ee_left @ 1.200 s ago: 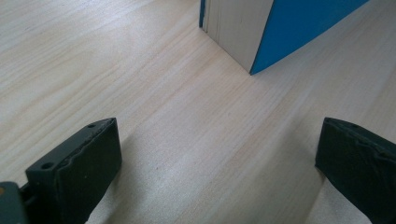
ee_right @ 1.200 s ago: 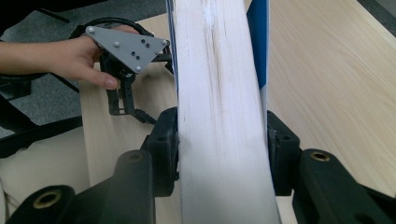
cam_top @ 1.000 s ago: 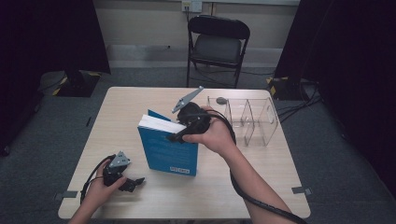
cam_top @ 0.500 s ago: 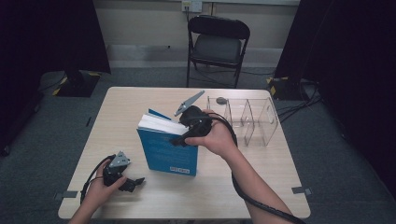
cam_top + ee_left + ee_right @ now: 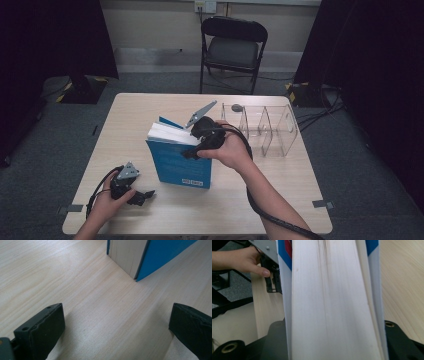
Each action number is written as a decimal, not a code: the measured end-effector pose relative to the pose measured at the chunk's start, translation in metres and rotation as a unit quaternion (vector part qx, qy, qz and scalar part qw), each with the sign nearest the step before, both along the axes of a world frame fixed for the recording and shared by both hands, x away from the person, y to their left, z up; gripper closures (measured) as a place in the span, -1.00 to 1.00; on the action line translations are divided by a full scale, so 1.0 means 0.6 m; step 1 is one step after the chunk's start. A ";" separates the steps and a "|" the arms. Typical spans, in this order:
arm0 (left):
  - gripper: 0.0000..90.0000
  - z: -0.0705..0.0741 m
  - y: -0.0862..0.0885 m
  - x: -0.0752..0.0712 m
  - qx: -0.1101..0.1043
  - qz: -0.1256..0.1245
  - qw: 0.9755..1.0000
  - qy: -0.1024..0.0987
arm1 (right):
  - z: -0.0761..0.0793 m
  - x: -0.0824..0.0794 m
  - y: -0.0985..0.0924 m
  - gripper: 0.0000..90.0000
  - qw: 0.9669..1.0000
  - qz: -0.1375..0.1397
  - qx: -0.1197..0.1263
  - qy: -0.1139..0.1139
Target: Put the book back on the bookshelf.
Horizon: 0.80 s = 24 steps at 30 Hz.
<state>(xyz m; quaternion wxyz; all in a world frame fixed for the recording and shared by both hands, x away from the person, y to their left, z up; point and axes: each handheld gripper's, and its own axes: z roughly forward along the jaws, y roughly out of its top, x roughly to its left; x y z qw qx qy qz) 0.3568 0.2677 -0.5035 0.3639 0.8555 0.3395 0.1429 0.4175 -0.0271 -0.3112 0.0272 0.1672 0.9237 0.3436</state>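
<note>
High view first: we see a pale wooden table (image 5: pixel 150 107) on grey carpet, with dark curtains on both sides, a black folding chair (image 5: pixel 232 47) beyond the far edge and a pale wall behind it. On the table's far right stands a clear plastic organizer (image 5: pixel 270 127) with upright dividers. A blue book (image 5: pixel 177 162) stands upright near the middle of the table, its white page block facing up. Our right gripper (image 5: pixel 192 147) comes in from the right over the book's top edge, and its jaws sit on either side of the book's top right corner. Our left gripper (image 5: pixel 142 195) rests at the near left of the table, well apart from the book, pointing right toward it.

Left gripper view: we look along the light wood grain of the table (image 5: pixel 50 272). Both black jaws stand wide apart with bare tabletop between them. The book (image 5: pixel 160 255) stands farther off, its lower corner touching the table, blue cover and cream pages showing.

Right gripper view: the book (image 5: pixel 332 305) runs straight up between the two black jaws, which press against its covers from either side, so we hold the book by its thickness. Past it, on the left, a hand (image 5: pixel 239 261) holds the left gripper (image 5: pixel 270 280) on the table (image 5: pixel 407 285).
</note>
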 end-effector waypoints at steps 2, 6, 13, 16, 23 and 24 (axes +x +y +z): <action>-1.00 0.000 0.000 0.000 0.000 0.000 1.000 0.000 | 0.000 0.000 0.000 0.15 1.000 0.005 -0.001 -0.003; -1.00 0.000 0.000 0.000 0.000 0.000 1.000 0.000 | 0.000 -0.002 0.002 0.15 1.000 0.006 -0.006 -0.002; -1.00 0.000 0.000 0.000 0.000 0.000 1.000 0.000 | 0.002 -0.008 0.007 0.01 0.999 0.000 -0.030 -0.016; -1.00 0.000 0.000 0.000 0.000 0.000 1.000 0.000 | 0.002 -0.010 0.009 0.00 0.999 0.003 -0.036 -0.014; -1.00 0.000 0.000 0.000 0.000 0.000 1.000 0.000 | 0.004 -0.013 0.013 0.13 0.999 0.013 -0.049 -0.011; -1.00 0.000 0.000 0.000 0.000 0.000 1.000 0.000 | 0.004 -0.013 0.013 0.14 0.999 0.016 -0.049 -0.008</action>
